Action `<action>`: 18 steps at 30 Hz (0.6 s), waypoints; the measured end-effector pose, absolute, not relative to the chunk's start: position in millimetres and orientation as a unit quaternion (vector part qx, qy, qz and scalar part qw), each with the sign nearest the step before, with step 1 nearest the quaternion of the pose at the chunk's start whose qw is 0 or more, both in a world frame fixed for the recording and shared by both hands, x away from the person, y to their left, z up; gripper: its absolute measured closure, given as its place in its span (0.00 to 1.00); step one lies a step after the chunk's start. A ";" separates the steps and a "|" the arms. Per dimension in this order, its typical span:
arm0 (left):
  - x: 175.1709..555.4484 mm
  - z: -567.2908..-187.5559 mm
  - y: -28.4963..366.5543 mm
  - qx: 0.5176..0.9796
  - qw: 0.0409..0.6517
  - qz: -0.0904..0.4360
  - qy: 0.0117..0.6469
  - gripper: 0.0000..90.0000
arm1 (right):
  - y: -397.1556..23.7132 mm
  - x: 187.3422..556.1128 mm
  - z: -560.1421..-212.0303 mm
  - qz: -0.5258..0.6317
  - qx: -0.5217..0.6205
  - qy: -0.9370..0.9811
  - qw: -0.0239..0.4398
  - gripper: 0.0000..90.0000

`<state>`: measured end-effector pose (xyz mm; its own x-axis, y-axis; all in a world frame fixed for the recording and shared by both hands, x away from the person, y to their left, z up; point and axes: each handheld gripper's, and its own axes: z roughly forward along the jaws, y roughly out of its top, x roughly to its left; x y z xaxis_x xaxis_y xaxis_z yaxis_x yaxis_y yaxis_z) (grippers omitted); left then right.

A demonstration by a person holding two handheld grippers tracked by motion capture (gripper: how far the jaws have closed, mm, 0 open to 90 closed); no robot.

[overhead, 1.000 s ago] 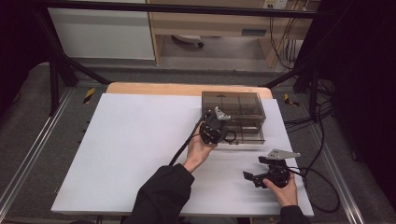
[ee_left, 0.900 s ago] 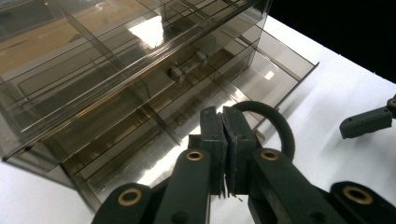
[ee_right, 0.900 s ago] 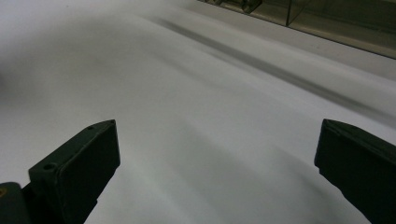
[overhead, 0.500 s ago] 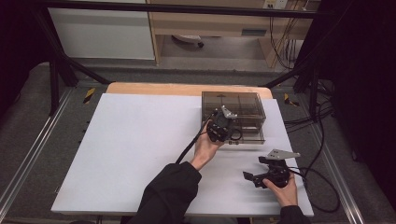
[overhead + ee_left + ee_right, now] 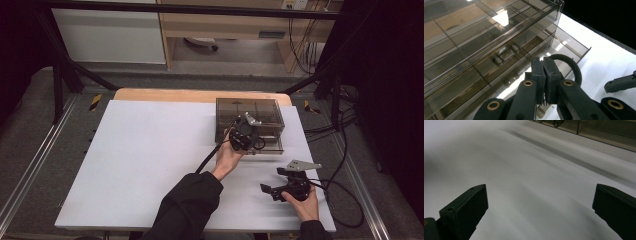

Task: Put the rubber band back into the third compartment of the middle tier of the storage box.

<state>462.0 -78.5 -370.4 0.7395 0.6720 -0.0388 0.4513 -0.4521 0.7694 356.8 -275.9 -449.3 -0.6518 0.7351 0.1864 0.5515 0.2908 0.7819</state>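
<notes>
A white table [image 5: 150, 165] carries a smoked-plastic drawer box [image 5: 249, 116] at its far right, the lowest drawer [image 5: 564, 47] pulled partly out toward the person. The left gripper [image 5: 243, 136] sits against the box's front, its jaws pressed together with nothing visible between them, just before the middle drawer's handle [image 5: 504, 55]. The right gripper [image 5: 275, 190] rests near the table's front edge, well apart from the box, jaws spread wide and empty.

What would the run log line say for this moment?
left gripper: shut, at drawer box front | bottom drawer: part open | right gripper: open, over white table
</notes>
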 end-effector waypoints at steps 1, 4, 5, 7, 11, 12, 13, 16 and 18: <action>462.6 -370.9 -79.4 0.842 0.403 0.136 0.333 0.97 | -275.9 356.8 -449.4 0.438 0.404 0.796 0.105 0.01; 463.8 -372.6 -83.3 0.841 0.404 0.137 0.333 0.97 | -276.0 356.9 -449.4 0.438 0.404 0.796 0.105 0.01; 464.4 -372.9 -84.6 0.842 0.402 0.137 0.332 0.97 | -276.0 356.9 -449.4 0.438 0.404 0.796 0.105 0.01; 465.3 -373.7 -87.6 0.843 0.402 0.136 0.330 0.97 | -275.9 356.8 -449.4 0.437 0.405 0.796 0.105 0.01; 466.4 -375.2 -92.8 0.845 0.401 0.139 0.327 0.97 | -275.9 356.9 -449.5 0.437 0.404 0.797 0.105 0.01; 466.8 -375.8 -94.2 0.845 0.401 0.139 0.327 0.97 | -275.8 356.9 -449.6 0.437 0.404 0.797 0.105 0.01; 467.3 -376.5 -95.5 0.845 0.400 0.140 0.326 0.97 | -275.8 356.9 -449.7 0.437 0.404 0.797 0.105 0.01; 469.3 -378.3 -99.3 0.847 0.396 0.140 0.325 0.97 | -275.8 357.1 -449.8 0.436 0.403 0.798 0.106 0.01; 470.4 -379.4 -102.3 0.848 0.396 0.139 0.324 0.97 | -275.7 357.1 -449.8 0.437 0.403 0.797 0.105 0.01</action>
